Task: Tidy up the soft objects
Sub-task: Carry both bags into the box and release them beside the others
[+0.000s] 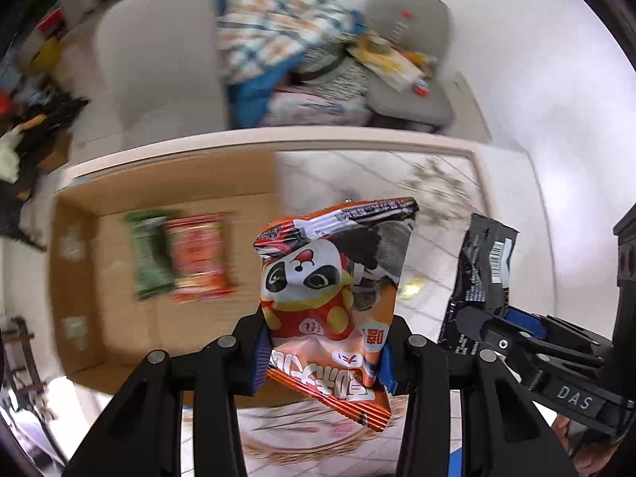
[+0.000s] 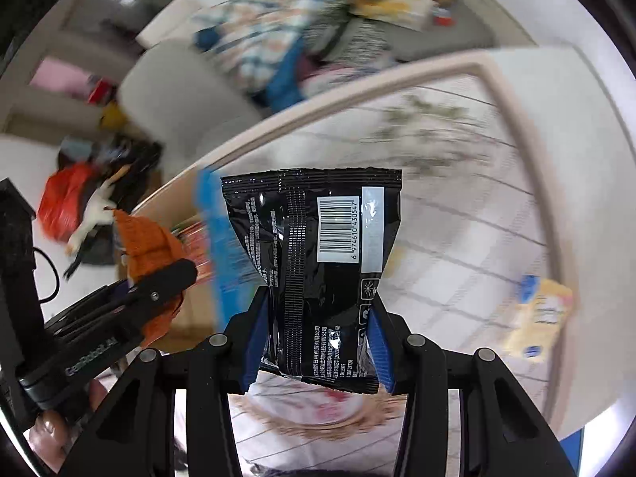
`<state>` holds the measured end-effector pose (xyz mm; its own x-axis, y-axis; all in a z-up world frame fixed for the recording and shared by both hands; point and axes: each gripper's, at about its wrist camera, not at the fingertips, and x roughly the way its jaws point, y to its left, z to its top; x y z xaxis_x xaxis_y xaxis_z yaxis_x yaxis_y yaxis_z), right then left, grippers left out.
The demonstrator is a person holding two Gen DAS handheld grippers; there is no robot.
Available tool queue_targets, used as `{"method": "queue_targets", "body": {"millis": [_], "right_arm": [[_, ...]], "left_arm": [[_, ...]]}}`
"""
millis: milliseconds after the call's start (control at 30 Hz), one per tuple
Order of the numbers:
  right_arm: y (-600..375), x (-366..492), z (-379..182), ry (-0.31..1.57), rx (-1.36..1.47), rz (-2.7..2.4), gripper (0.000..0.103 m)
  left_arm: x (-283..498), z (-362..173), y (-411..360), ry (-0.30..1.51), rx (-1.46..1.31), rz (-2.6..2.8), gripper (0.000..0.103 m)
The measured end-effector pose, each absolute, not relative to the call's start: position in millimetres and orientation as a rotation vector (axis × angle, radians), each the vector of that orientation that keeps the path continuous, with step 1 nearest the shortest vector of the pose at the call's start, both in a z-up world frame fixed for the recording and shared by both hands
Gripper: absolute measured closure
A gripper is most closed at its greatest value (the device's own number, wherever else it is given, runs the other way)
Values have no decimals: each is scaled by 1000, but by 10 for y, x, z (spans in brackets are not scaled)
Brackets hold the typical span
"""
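Observation:
My left gripper (image 1: 322, 353) is shut on an orange snack packet with a panda picture (image 1: 334, 290) and holds it upright above the table, near the right end of a cardboard box (image 1: 79, 278). A green packet (image 1: 149, 254) and a red packet (image 1: 196, 256) lie in the box. My right gripper (image 2: 318, 346) is shut on a black snack packet with a barcode (image 2: 314, 262), held upright. That black packet also shows in the left wrist view (image 1: 481, 274), to the right of the orange one. The orange packet (image 2: 147, 246) shows at the left in the right wrist view.
A white table (image 1: 437, 183) with a grid and leaf pattern has a raised beige rim (image 1: 278, 135). A yellow packet (image 2: 540, 318) lies on it at the right. Behind are a grey chair (image 1: 159, 63), piled bedding (image 1: 278, 39) and a cluttered seat (image 1: 405, 59).

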<state>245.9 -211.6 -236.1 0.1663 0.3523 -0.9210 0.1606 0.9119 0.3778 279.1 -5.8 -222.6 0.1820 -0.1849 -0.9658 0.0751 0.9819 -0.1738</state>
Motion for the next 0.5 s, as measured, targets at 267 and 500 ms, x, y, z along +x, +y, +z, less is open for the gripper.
{"method": "queue_targets", "body": {"millis": [267,500], "right_arm": [[-835,2722,-2341,1436,295,187,55],[-157,3073,-2740,1502,163,141,55]], "left_arm": [[2904,-2437,1141,1390,-92,-30,63],[3226,-2948,1612,1459,-57,19,63]]}}
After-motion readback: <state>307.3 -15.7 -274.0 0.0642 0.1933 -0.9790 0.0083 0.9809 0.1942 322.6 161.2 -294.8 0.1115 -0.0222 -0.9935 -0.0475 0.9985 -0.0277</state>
